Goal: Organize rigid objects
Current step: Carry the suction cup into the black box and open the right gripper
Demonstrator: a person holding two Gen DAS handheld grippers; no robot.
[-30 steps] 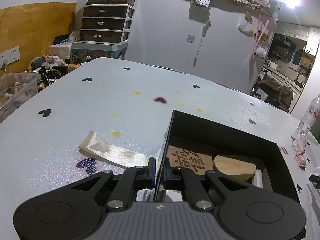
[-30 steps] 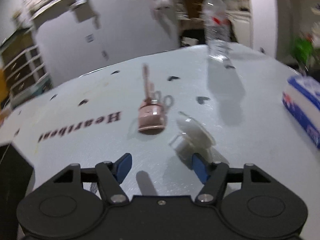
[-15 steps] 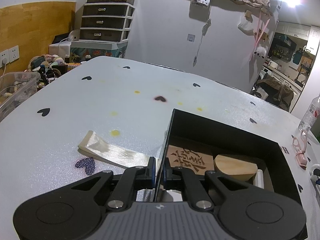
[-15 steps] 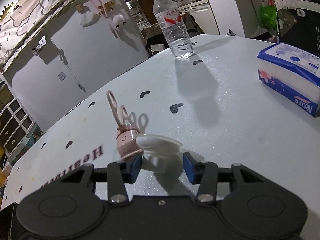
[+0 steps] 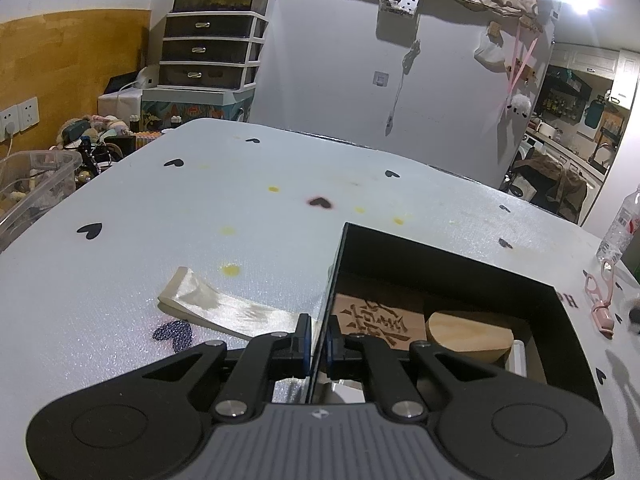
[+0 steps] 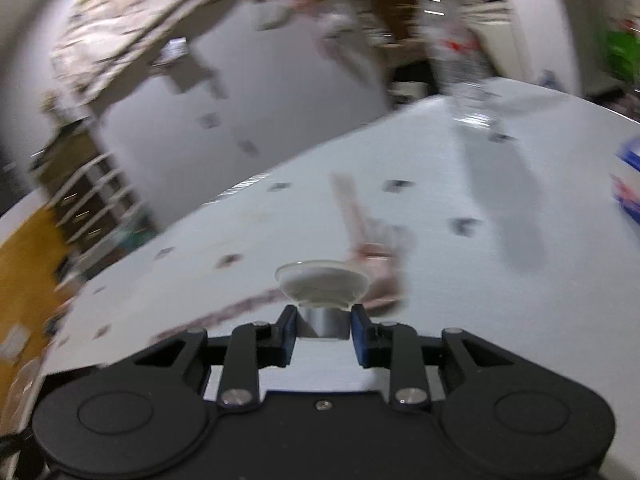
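My left gripper (image 5: 317, 336) is shut on the left wall of a black box (image 5: 448, 258). Inside the box lie a carved wooden block (image 5: 376, 320), a pale wooden piece (image 5: 468, 334) and a white item (image 5: 518, 358). My right gripper (image 6: 323, 326) is shut on a white suction cup with a grey stem (image 6: 322, 285), held above the table; this view is motion-blurred. A pink clip tool (image 6: 370, 240) lies on the table behind it and also shows in the left wrist view (image 5: 600, 304).
A cream ribbon (image 5: 224, 306) lies left of the box. A water bottle (image 5: 622, 224) stands at the far right, blurred in the right wrist view (image 6: 460, 48). A blue tissue pack (image 6: 628, 188) is at the right edge. A clear bin (image 5: 32, 184) sits beyond the table's left edge.
My right gripper closed on the white suction cup, lifted it off the table and is swinging left. My left gripper stays shut on the box wall.
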